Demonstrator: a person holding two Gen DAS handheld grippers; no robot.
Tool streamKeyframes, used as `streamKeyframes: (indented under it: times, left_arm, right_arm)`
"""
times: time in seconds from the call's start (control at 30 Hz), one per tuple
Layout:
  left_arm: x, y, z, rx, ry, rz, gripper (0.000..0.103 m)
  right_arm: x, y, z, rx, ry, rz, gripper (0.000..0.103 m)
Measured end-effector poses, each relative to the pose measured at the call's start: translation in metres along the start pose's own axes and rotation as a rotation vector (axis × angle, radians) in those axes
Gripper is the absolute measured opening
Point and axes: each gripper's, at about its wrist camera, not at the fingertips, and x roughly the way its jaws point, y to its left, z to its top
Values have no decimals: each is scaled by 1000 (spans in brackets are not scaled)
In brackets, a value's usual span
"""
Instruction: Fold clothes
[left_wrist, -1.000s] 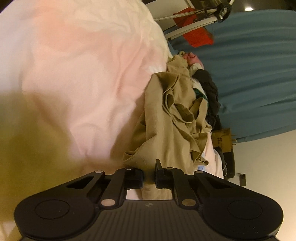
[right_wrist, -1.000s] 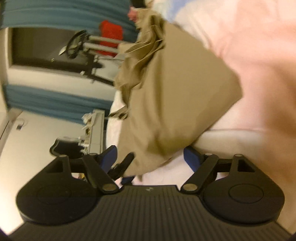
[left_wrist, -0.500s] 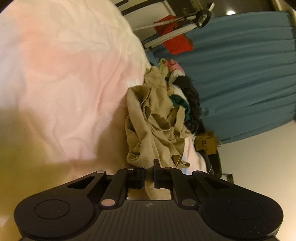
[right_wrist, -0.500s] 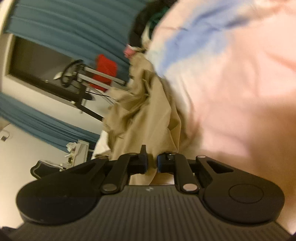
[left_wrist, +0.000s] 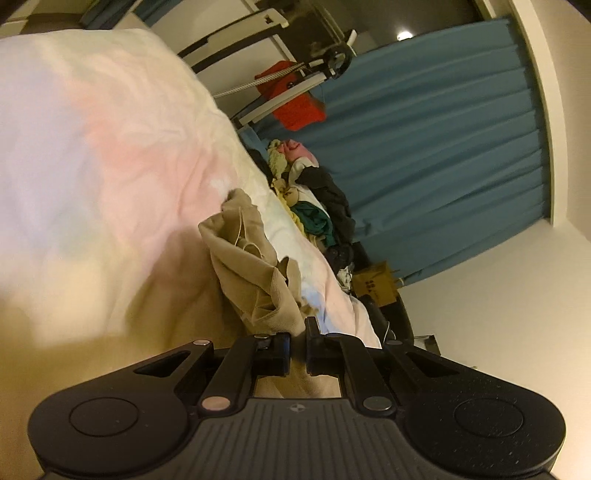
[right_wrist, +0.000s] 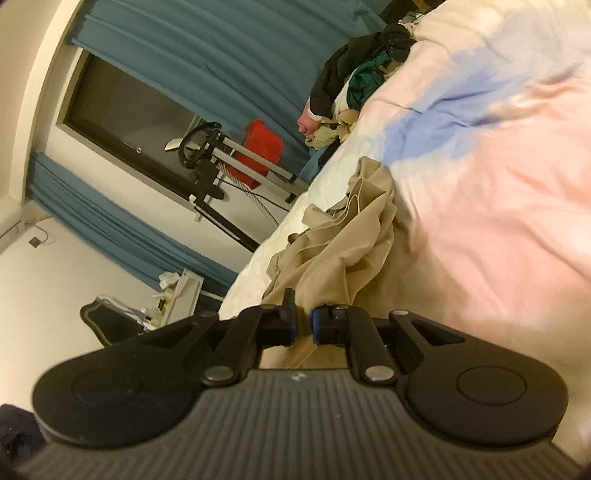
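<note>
- Your left gripper (left_wrist: 298, 345) is clamped on a ribbed hem of the tan garment (left_wrist: 255, 273); the matte black jaws stand nearly together with cloth pinched between them.
- Your right gripper (right_wrist: 303, 326), with blue pads, has just closed its jaws and now pinches another fold of the same tan garment (right_wrist: 343, 254).
- The garment is soft, matte and heavily creased; it trails from both grippers in bunched ridges onto the bed (left_wrist: 110, 147).
- The bed's cover is a rumpled pastel sheet, washed in pink, pale blue and cream, with broad bare fabric on the side of the garment away from the room.
- A heap of mixed clothes (left_wrist: 314, 199), black, green, pink and cream, sits at the bed's far edge, apart from the tan garment.
- The bed's edge runs just beside the garment; past it stand pleated blue curtains (left_wrist: 443, 147), a metal-framed machine (right_wrist: 221, 155) with a red cloth (right_wrist: 260, 151), and a cardboard box (left_wrist: 373, 284).
</note>
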Motion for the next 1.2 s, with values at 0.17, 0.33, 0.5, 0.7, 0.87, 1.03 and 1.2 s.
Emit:
streamKeyframes:
  times: [0.17,0.33,0.5,0.7,0.87,1.03,1.2]
  left_arm:
    - [-65,-7,-39,-29,-13,-34,7]
    - [-82,-14,-53,-57,-25,-35,7]
    - [-13,-43,-8,41,19,17,8]
    - [95,-61,48,122,54,145,8]
    - [176,-37,72,172,128,217,11]
    - [213,1,78,178,158,243,10]
    - [217,-10,79,292,204,196,49]
  right_arm:
    - [-73,4,-37,12,-28,-14,12]
    - [-113,20,-49,-45,-70,-39,12]
    - [-83,17,-22,-7,-78,-83,12]
    - [13,17,42,45,-63,-159,13]
    - [99,-2,73,69,-8,-272,14]
    - [149,-37,75,68,67,-286,14]
    - [152,-38,72,-32,103,-243,15]
